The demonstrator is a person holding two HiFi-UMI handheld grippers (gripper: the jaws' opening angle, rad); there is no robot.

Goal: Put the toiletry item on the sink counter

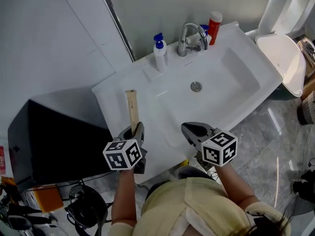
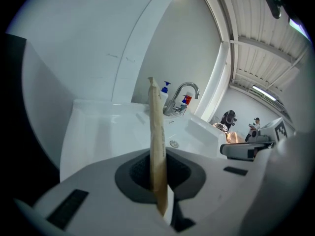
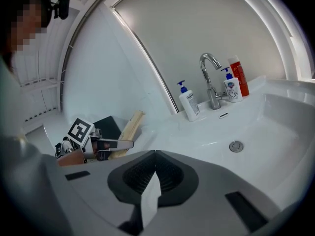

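The toiletry item (image 1: 131, 109) is a long, flat tan packet. My left gripper (image 1: 137, 130) is shut on its lower end and holds it above the left part of the white sink counter (image 1: 110, 90). In the left gripper view the packet (image 2: 156, 132) stands upright between the pressed jaws of the left gripper (image 2: 158, 183). My right gripper (image 1: 187, 128) hovers over the basin's front edge, shut with nothing in it (image 3: 153, 173). The right gripper view also shows the left gripper (image 3: 112, 144) with the packet (image 3: 129, 126).
At the back of the counter stand a soap pump bottle (image 1: 160, 53), a chrome faucet (image 1: 189, 36) and a red bottle (image 1: 214, 26). The basin has a drain (image 1: 196, 86). A toilet (image 1: 283, 58) is at the right and a black box (image 1: 54, 136) at the left.
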